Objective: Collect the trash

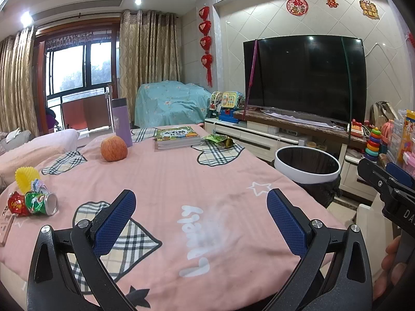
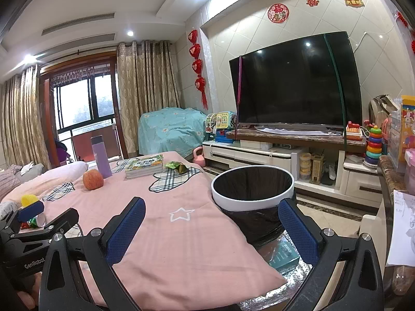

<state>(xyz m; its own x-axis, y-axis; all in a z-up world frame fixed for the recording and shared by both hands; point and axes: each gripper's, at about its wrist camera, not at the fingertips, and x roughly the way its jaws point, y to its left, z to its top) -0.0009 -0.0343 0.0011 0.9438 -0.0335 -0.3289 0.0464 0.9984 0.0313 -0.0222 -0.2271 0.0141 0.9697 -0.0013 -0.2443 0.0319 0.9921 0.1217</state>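
Observation:
A crushed green can lies at the table's left edge beside a red wrapper and a yellow paper cup. A green snack wrapper lies at the far side by the books; it also shows in the right wrist view. A white-rimmed trash bin with a black liner stands right of the table, also in the right wrist view. My left gripper is open and empty over the pink cloth. My right gripper is open and empty at the table's right edge, near the bin.
A pink tablecloth covers the table. On it are an apple, a purple bottle and a stack of books. A TV on a low cabinet stands behind the bin, toys at the right.

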